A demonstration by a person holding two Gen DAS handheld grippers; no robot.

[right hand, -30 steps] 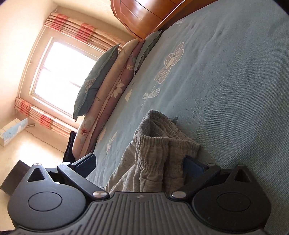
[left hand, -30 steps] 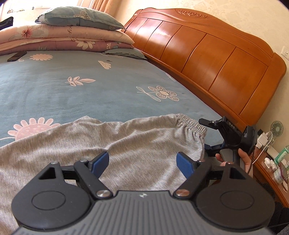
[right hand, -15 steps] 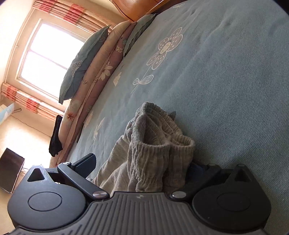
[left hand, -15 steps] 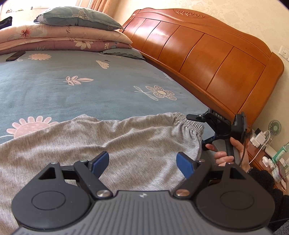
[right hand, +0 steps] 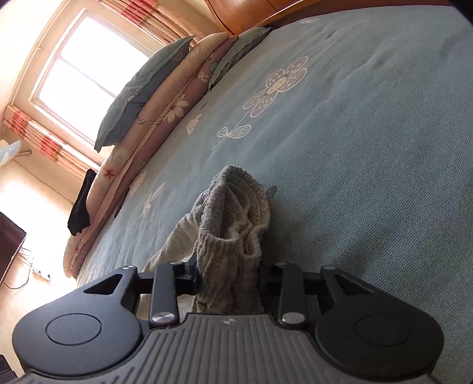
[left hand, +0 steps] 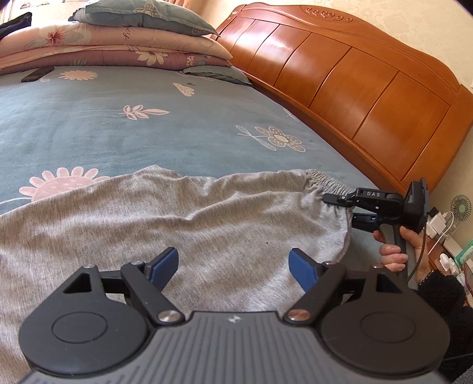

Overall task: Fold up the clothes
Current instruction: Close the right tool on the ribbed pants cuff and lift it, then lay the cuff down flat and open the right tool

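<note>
A pair of grey trousers (left hand: 183, 218) lies spread across the near part of a bed (left hand: 124, 138) covered in a blue-grey sheet with pale flower prints. The cloth reaches from the left edge of the left wrist view to the elastic waistband (left hand: 322, 181) on the right, which sits close to the bed's orange wooden headboard (left hand: 348, 85).

The left gripper (left hand: 235, 264) hangs over the middle of the trousers with its jaws standing wide apart. Its blue pads (left hand: 165, 265) are clear of the cloth, and nothing lies between them but the fabric below.

The right gripper (right hand: 229, 276) has its jaws drawn in on the gathered waistband (right hand: 233, 233); they have just been closing, and the ribbed grey cloth is pinched between them, bunching up in a fold above the jaws. In the left wrist view the same gripper (left hand: 344, 208) shows at the right corner of the trousers, one black finger over the waistband edge and the other under it, with the person's hand (left hand: 399, 251) around its handle and a dark sleeve (left hand: 440, 295) behind it.

At the far end of the bed a stack of folded quilts (left hand: 118, 50) carries a blue-grey pillow (left hand: 142, 14). A dark phone-like slab (left hand: 37, 73) lies on the sheet near the quilts. The right wrist view shows a bright window (right hand: 85, 62) with striped curtains (right hand: 47, 144) beyond the bedding. A small fan (left hand: 461, 203) and white plugs with cables stand beside the bed at the right.
</note>
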